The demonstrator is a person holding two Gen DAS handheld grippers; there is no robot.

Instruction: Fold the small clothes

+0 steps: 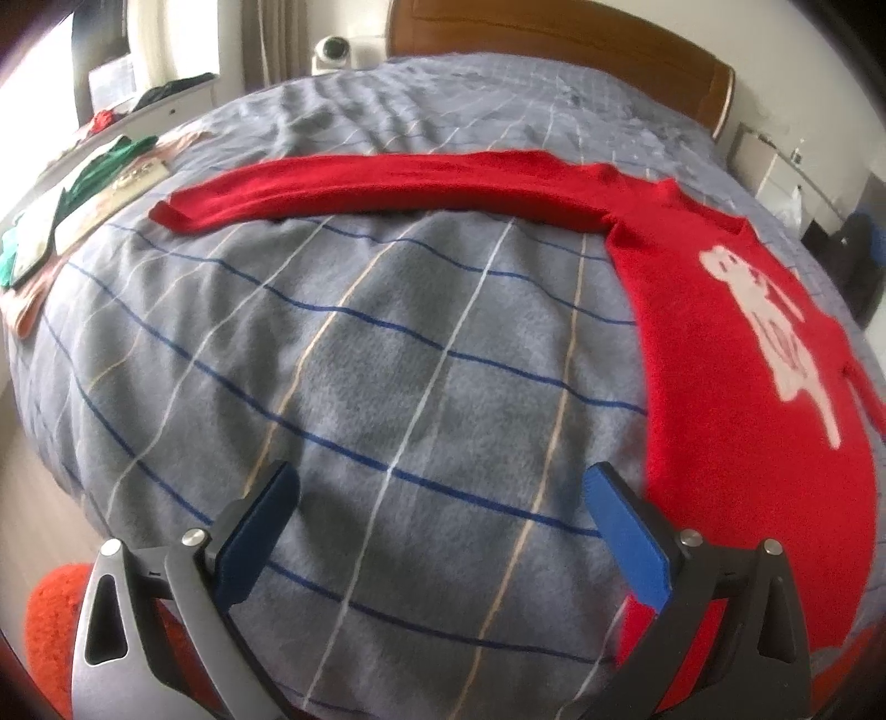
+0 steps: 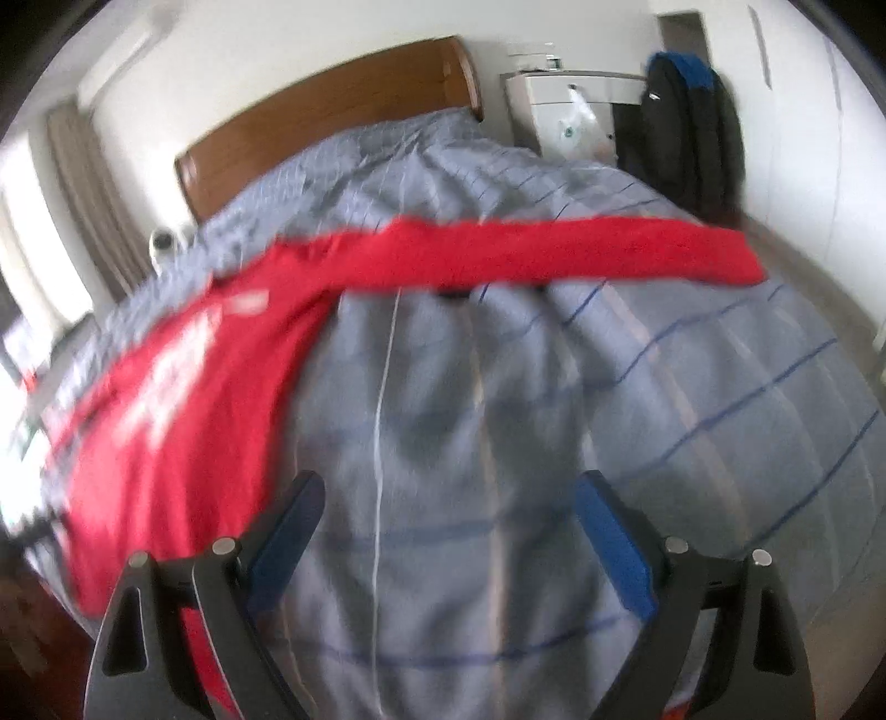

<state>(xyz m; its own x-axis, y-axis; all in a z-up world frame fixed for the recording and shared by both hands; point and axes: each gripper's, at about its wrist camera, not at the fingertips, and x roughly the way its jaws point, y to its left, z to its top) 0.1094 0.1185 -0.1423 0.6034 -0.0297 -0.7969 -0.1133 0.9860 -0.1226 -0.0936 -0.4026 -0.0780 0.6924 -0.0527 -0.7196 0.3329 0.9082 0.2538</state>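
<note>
A red long-sleeved sweater (image 1: 720,332) with a white figure on its front lies flat on the grey checked bedcover (image 1: 387,360). One sleeve (image 1: 387,185) stretches out to the left in the left wrist view. My left gripper (image 1: 440,479) hovers open over bare bedcover, just left of the sweater's hem, nothing between its blue pads. In the blurred right wrist view the same sweater (image 2: 183,399) lies at the left and its other sleeve (image 2: 554,252) runs to the right. My right gripper (image 2: 448,487) is open over the bedcover (image 2: 498,415), right of the sweater's body.
A pile of folded clothes (image 1: 72,210), green, white and pink, sits at the bed's far left edge. A wooden headboard (image 1: 554,39) closes the far end. A white cabinet (image 2: 570,111) and dark bag (image 2: 692,133) stand beside the bed. Something orange (image 1: 55,626) lies low at the left.
</note>
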